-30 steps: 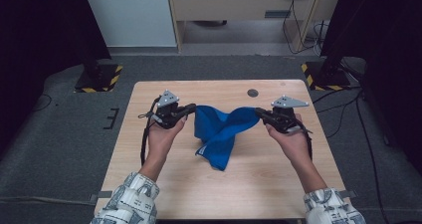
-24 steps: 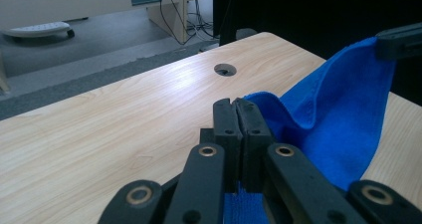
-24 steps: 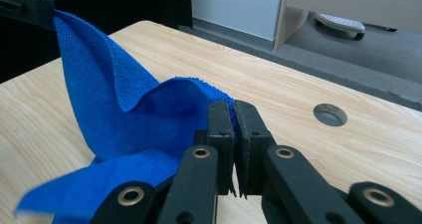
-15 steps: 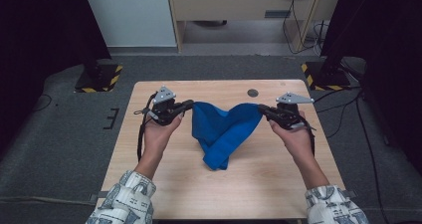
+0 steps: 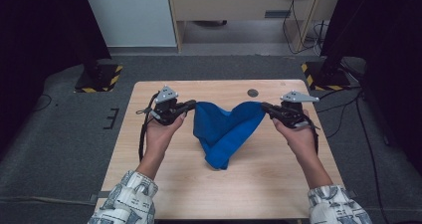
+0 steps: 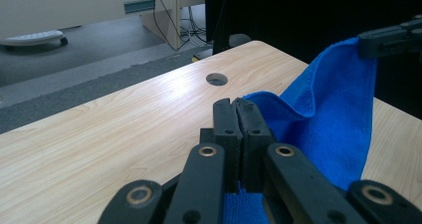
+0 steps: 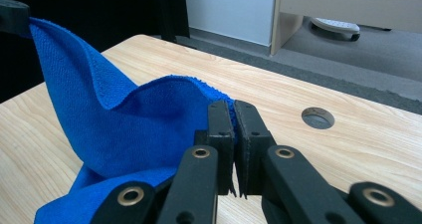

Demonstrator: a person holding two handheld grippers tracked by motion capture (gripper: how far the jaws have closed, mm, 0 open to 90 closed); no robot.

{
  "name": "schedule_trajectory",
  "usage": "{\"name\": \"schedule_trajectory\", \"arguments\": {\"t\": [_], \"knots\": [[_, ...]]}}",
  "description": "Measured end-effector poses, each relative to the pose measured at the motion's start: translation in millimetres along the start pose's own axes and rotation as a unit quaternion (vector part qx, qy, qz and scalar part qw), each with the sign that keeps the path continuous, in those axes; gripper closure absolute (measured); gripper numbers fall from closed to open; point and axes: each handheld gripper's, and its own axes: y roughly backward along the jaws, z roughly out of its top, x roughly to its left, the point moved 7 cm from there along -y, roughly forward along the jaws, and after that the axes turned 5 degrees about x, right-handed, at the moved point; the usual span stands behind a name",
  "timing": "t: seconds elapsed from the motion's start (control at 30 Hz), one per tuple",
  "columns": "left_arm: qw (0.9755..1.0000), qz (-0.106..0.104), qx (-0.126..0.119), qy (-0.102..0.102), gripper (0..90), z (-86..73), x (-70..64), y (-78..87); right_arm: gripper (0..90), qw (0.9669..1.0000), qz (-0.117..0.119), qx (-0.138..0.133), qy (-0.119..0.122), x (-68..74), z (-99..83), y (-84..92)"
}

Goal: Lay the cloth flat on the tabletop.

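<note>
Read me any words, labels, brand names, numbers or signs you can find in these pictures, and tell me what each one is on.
No readable text in any view.
Blue microfibre cloth: plain, no label showing.
Light wooden table: bare, with a round grey hole, no marking.
Black two-jaw grippers, left and right: no brand visible.
Yellow-and-black striped stand bases: hazard stripes, no words.
Patterned sleeves: print too blurred to read.

The blue cloth (image 5: 225, 132) now hangs slightly straighter and seemingly higher off the table (image 5: 149, 184).
</note>
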Motion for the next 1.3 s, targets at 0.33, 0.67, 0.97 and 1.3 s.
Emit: {"name": "schedule_trajectory", "arguments": {"t": [0.33,0.67,0.97,1.3], "knots": [[1.0000,-0.002,-0.004,-0.001,88.7,1.9,-2.5,-0.5,86.9,1.0000,-0.003,-0.009,0.004,-3.6,3.8,13.4],[0.9998,-0.005,-0.017,-0.009,88.7,13.4,-10.3,10.7,86.9,0.9997,-0.007,-0.020,0.011,-3.7,16.5,31.3],[0.9996,-0.002,-0.025,-0.014,88.7,24.3,-12.1,21.0,86.9,0.9995,-0.005,-0.024,0.021,1.7,26.4,40.7],[0.9992,-0.001,-0.034,-0.020,88.7,32.2,-15.5,29.8,86.9,0.9992,-0.007,-0.031,0.023,2.6,31.3,50.8]]}}
